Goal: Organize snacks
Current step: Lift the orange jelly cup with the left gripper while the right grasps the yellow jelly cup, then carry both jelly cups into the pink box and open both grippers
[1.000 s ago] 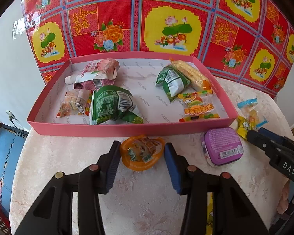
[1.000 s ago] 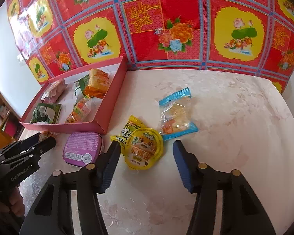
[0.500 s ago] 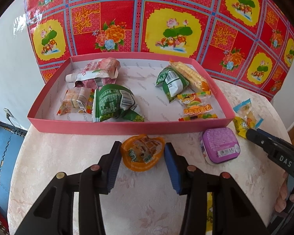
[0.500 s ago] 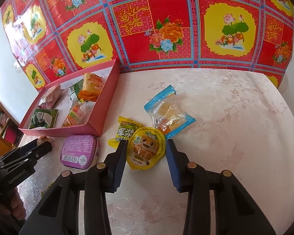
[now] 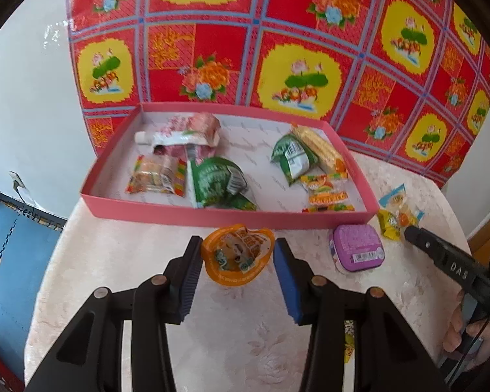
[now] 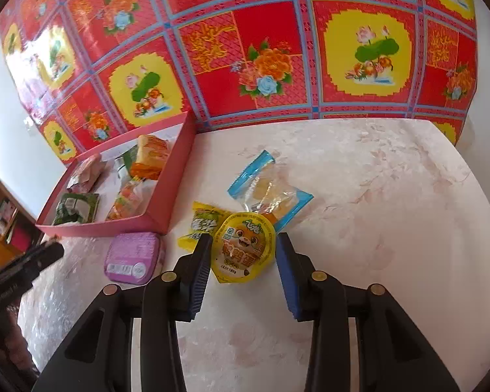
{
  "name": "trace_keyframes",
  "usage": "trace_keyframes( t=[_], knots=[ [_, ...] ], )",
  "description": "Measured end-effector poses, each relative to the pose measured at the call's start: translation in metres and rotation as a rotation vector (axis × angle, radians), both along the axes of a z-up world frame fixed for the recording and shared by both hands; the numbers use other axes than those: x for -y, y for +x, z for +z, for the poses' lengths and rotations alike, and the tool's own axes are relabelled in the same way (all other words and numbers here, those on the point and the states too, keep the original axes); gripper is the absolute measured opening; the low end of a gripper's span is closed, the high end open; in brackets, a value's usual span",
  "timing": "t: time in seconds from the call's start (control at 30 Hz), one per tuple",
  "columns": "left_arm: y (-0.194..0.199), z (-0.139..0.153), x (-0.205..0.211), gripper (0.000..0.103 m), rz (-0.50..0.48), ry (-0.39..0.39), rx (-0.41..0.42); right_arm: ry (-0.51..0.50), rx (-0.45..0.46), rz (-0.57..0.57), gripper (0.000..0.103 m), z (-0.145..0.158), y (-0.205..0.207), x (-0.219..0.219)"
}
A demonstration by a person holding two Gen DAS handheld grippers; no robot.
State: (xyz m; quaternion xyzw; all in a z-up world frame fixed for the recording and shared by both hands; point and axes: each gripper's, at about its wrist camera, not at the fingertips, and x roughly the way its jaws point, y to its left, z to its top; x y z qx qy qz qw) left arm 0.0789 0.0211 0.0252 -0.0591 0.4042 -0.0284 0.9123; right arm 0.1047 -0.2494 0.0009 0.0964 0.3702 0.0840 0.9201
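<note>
My left gripper (image 5: 237, 259) is shut on an orange round snack cup (image 5: 237, 258) and holds it raised just in front of the pink box (image 5: 212, 217). My right gripper (image 6: 243, 254) is shut on a yellow round snack cup (image 6: 244, 251) with a tiger on its lid, lifted above the table. The pink box (image 6: 166, 209) holds several packets, among them a green one (image 5: 219, 183) and an orange-yellow one (image 5: 326, 192).
A purple tin (image 5: 356, 251) (image 6: 132, 258) lies on the table near the box's right corner. A yellow-green packet (image 6: 201, 223) and a blue-edged clear packet (image 6: 271, 192) lie beside it. A red patterned cloth (image 6: 277, 49) stands behind the table.
Both grippers have closed on their cups and lifted them. The right jaws were wide one second ago and narrowed onto the yellow cup. Both cameras now sit higher and tilted up.
</note>
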Motion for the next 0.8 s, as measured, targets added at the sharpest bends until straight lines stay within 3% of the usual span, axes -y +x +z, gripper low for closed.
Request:
trace_keyframes(
  t=[0.37, 0.8],
  knots=[
    [-0.002, 0.024, -0.010, 0.046, 0.022, 0.002, 0.046, -0.014, 0.062, 0.064, 0.040, 0.036, -0.009, -0.017],
    [0.035, 0.042, -0.014, 0.046, 0.016, -0.016, 0.076, -0.025, 0.084, 0.131, 0.040, 0.061, 0.022, -0.042]
  ],
)
